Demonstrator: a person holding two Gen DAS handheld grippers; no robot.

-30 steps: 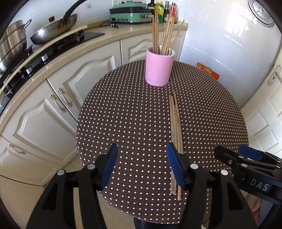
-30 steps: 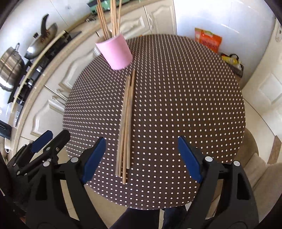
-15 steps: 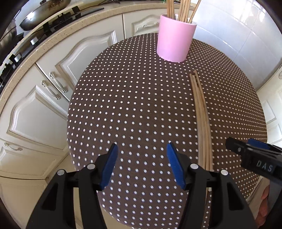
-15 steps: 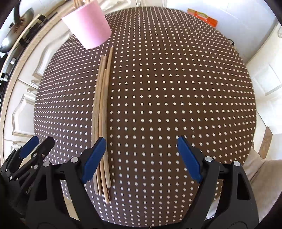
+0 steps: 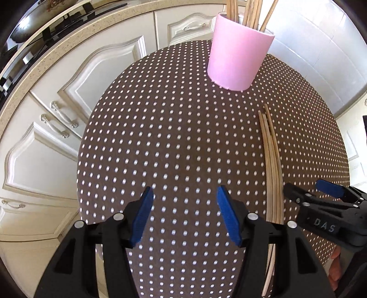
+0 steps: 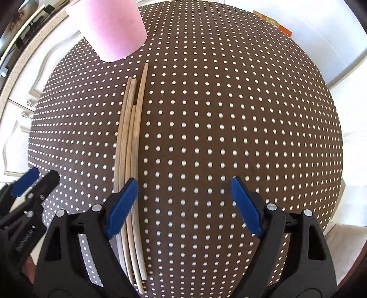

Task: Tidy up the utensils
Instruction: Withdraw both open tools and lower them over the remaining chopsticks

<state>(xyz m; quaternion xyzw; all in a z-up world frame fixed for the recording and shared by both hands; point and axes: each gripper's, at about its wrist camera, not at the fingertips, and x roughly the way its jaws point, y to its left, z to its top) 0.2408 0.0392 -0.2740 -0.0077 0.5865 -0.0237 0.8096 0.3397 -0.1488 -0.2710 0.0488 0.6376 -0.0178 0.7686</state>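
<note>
Jaws of both grippers stand apart and hold nothing, each pointing steeply down at a round table (image 5: pixel 183 142) covered in brown cloth with white dots. Left gripper (image 5: pixel 184 215): blue pads roughly half spread, with only bare cloth between them. Right gripper (image 6: pixel 183 206): pads spread wider; its left-hand pad sits over the near part of a bundle of loose wooden chopsticks (image 6: pixel 130 142), while the gap between the pads shows only cloth. Whether that pad touches the sticks cannot be told. The loose chopsticks lie flat and side by side on the table, running lengthwise away from the person, their far tips near the base of a pink cup (image 5: pixel 238 59). In the left wrist view the same bundle lies between the two grippers, just to the right of the left one. The pink cup stands upright toward the far side of the table and holds several more chopsticks (image 5: pixel 250 11) standing on end. Cream cabinet doors (image 5: pixel 75 91) under a speckled countertop (image 5: pixel 68 39) curve along the left of the table.
</note>
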